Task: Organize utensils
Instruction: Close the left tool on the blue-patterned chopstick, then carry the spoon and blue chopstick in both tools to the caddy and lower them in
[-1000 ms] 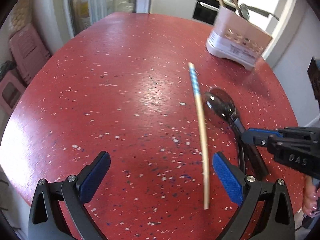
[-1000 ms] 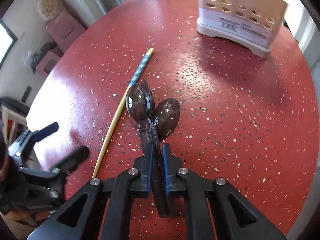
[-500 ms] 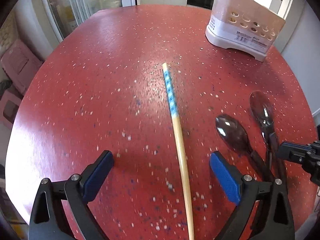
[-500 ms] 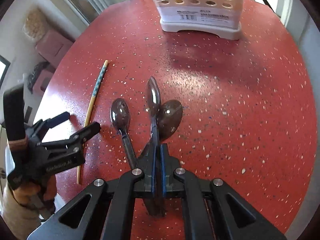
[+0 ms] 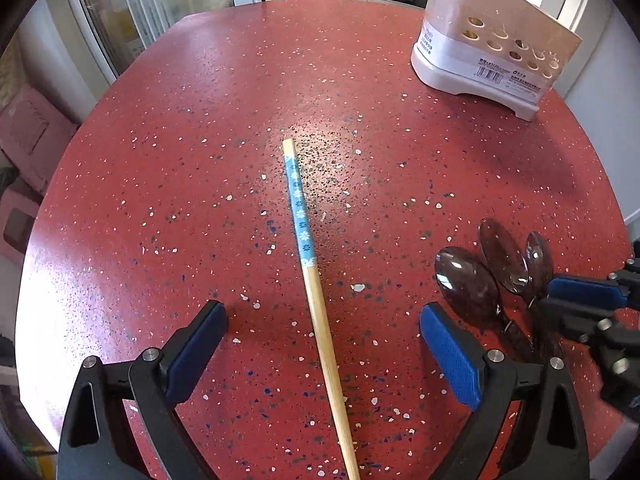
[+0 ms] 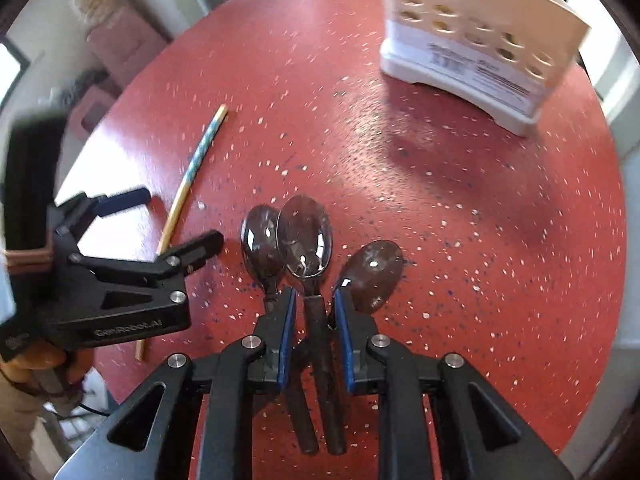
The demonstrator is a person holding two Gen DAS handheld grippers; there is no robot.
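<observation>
The red speckled table (image 5: 192, 168) carries everything you see here; the chopstick serves as the landmark. The white perforated utensil holder (image 5: 486, 62) stands at the far edge of the table, well apart from the chopstick and to its right, with utensil handles rising from its top.

Your left gripper (image 5: 320, 344) hovers over the near end of the chopstick, its blue-padded fingers (image 5: 450, 356) spread wide, one on each side of the shaft and touching neither it nor anything else. Your right gripper (image 6: 314, 312) sits to the right of the chopstick; its jaws stand slightly apart around a dark spoon handle, with a narrow gap visible on both sides, so they bracket the handle without pinching it.

The chopstick (image 5: 316, 300) lies flat on the table, plain wood at the near end and a blue patterned band toward the far tip, pointing roughly toward the holder's side of the table.

Three dark translucent spoons lie to the right of the chopstick. The left spoon (image 6: 260, 240) is nearest to it; the middle spoon (image 6: 305, 238) overlaps that one's bowl, and its handle runs between your right gripper's pads. The right spoon (image 6: 374, 274) lies farthest from the chopstick, its bowl just beside the right pad.
</observation>
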